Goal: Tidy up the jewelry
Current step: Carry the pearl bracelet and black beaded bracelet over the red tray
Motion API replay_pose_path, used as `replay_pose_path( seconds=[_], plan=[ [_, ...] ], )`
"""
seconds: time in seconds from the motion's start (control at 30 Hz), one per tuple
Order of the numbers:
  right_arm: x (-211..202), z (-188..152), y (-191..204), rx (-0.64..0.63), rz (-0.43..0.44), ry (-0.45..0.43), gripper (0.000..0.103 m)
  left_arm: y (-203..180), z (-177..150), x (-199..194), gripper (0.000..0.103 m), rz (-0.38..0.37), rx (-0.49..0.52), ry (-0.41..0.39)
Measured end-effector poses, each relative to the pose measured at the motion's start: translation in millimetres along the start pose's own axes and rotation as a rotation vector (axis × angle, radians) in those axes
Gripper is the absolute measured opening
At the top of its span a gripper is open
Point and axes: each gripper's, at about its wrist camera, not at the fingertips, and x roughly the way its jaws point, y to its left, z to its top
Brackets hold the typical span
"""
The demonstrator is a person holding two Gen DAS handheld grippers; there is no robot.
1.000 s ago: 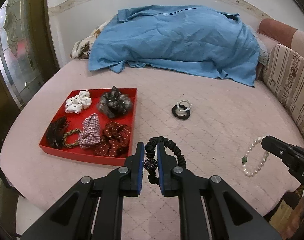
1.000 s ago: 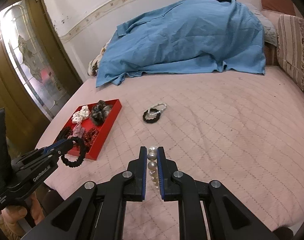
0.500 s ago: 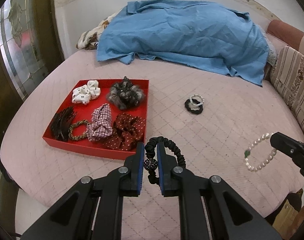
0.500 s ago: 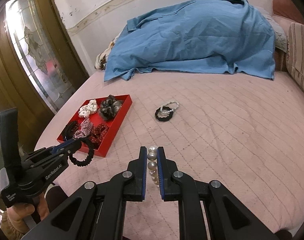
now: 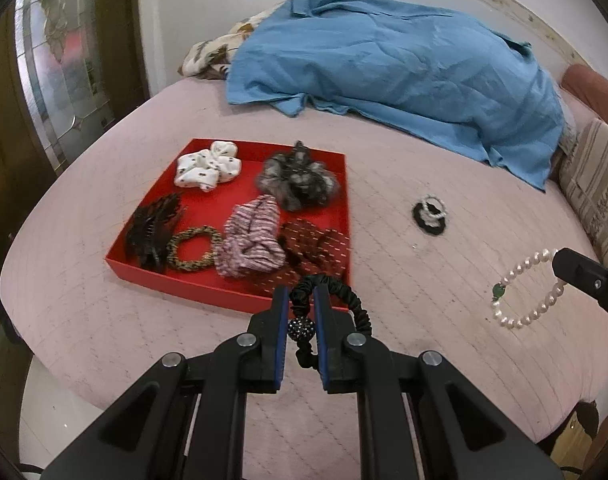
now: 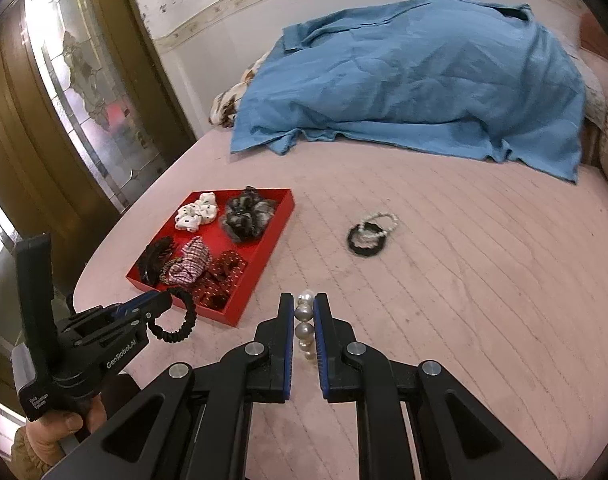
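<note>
Black ruched elastic hair band with a dark glittery bead (image 5: 331, 295) pinched between the blue-padded jaws of the left gripper (image 5: 300, 312); bead seated in the gap, loop bulging out to the right. Held in the air just over the near edge of the shallow red square tray (image 5: 220, 294). From the right wrist view: same band (image 6: 175, 322) hanging as a loop off the left gripper (image 6: 156, 304), off the tray's near corner.

White pearl bracelet with one green bead (image 5: 524, 290) clamped in the jaws of the right gripper (image 6: 304, 320); four pearls (image 6: 305, 326) stacked in the gap. Bracelet dangling above the pink quilted bed cover (image 5: 424, 280), well right of the tray.

In tray: white scrunchie with dark spots (image 5: 208, 166), grey-black fuzzy scrunchie (image 5: 298, 180), black feathery clip (image 5: 154, 232), leopard-print hair ring (image 5: 194, 248), pink plaid scrunchie (image 5: 250, 238), dark red dotted scrunchie (image 5: 316, 242).

On bed cover, right of the tray and apart from it: black hair tie with a small white bead bracelet lying on it (image 5: 430, 214).

Further back: crumpled blue cloth (image 5: 392, 76) over bedding against the wall. Striped cushion (image 5: 596, 192) at right. Wooden door with patterned glass (image 6: 92, 92) at left.
</note>
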Motion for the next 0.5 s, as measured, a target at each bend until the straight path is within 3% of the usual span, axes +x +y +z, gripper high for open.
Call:
replay_pose_path(
  seconds=[0.5],
  plan=[
    [47.2,35.6,64.1,-0.142,0.058,0.045,0.011,72.2,31.2,19.5,0.012,0.023,-0.099,-0.018]
  ],
)
